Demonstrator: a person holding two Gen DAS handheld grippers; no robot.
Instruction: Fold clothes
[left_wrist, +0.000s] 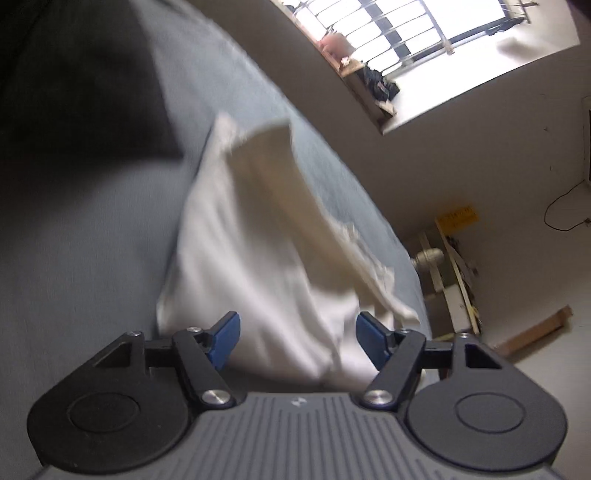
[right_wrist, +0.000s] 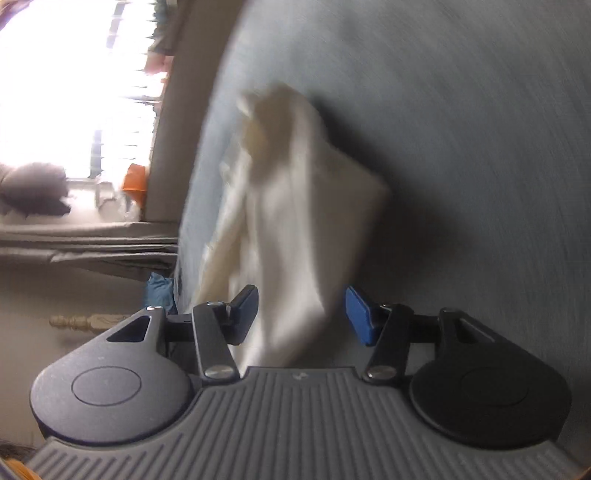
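Note:
A white garment (left_wrist: 266, 258) lies partly folded on a grey-blue bed sheet (left_wrist: 229, 92), blurred by motion. My left gripper (left_wrist: 297, 338) is open, its blue pads on either side of the garment's near edge with nothing pinched. In the right wrist view the same white garment (right_wrist: 295, 206) runs up from between the fingers, with one flap lifted. My right gripper (right_wrist: 301, 315) is open too, its jaws wide around the garment's near end without closing on it.
The bed sheet (right_wrist: 480, 110) fills most of both views. A barred bright window (left_wrist: 424, 37) with items on its sill, a wall, wooden boards (left_wrist: 458, 266) and a cable stand beyond the bed. Curtains (right_wrist: 74, 243) and a dark bundle (right_wrist: 33, 188) sit by the window.

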